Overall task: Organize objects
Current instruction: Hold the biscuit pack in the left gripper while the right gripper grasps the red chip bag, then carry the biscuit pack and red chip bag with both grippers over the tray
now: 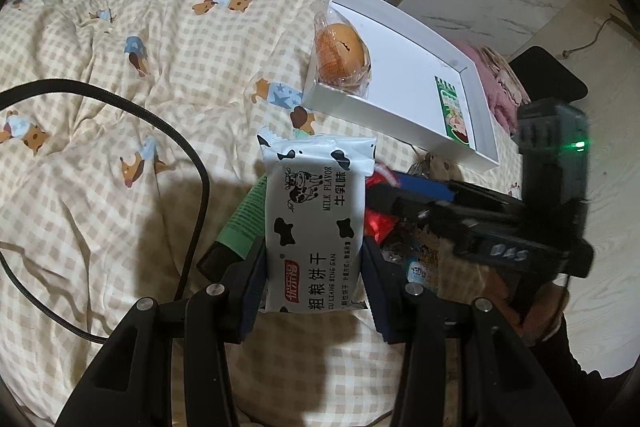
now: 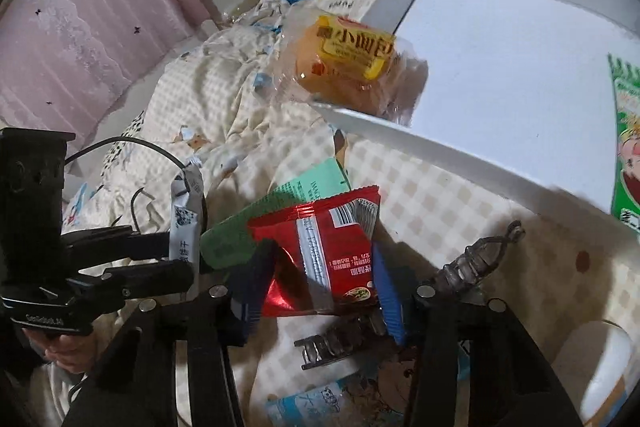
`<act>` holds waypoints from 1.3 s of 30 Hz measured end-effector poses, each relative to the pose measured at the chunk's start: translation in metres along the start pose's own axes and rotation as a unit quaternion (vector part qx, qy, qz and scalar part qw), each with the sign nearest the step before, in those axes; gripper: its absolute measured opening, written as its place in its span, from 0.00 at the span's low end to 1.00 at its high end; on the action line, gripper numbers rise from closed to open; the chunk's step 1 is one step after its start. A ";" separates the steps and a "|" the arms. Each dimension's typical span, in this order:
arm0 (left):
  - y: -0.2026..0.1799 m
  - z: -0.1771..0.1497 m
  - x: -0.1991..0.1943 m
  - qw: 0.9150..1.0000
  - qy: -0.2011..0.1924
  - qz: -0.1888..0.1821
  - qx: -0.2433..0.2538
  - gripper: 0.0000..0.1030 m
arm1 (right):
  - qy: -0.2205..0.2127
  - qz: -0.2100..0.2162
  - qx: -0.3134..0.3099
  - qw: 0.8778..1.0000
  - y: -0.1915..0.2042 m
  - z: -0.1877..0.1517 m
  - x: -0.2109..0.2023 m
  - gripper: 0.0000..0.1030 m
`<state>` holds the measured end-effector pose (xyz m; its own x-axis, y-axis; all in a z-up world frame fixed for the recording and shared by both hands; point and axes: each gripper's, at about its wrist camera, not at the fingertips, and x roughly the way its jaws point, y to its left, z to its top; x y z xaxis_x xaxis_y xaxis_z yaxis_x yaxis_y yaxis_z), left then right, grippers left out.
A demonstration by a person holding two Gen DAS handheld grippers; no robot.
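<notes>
Both wrist views look down, sharing the white tray (image 1: pixel 400 115)

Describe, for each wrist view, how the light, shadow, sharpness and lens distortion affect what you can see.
Left wrist view: the fisheye bends the white tray and darkens the corners; the biscuit packet is sharp, with a shadow on the bedspread beside it. Right wrist view: glare glints off the red foil packet; the tray's near wall is curved and soft; the lower area is dim.
</notes>
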<state>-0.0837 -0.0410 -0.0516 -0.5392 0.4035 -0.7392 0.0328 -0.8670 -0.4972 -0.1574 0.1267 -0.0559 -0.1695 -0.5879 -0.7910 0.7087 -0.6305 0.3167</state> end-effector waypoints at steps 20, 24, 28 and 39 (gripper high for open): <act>-0.013 -0.003 0.008 0.999 0.011 -0.002 0.038 0.48 | -0.046 -0.018 0.103 0.993 -0.030 -0.044 -0.114 0.46; -0.013 -0.003 0.009 0.999 0.013 -0.002 0.037 0.48 | -0.042 -0.036 0.114 0.992 -0.036 -0.054 -0.110 0.46; -0.013 -0.004 0.010 0.999 0.016 -0.002 0.038 0.48 | -0.041 -0.058 0.114 0.991 -0.035 -0.066 -0.112 0.46; -0.012 -0.005 0.013 0.999 0.023 -0.001 0.035 0.48 | -0.020 -0.047 0.110 0.993 -0.032 -0.075 -0.095 0.46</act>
<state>-0.0869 -0.0236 -0.0574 -0.5008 0.4160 -0.7590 -0.0285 -0.8844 -0.4659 -0.1121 0.2406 -0.0306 -0.2573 -0.5376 -0.8030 0.5218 -0.7767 0.3529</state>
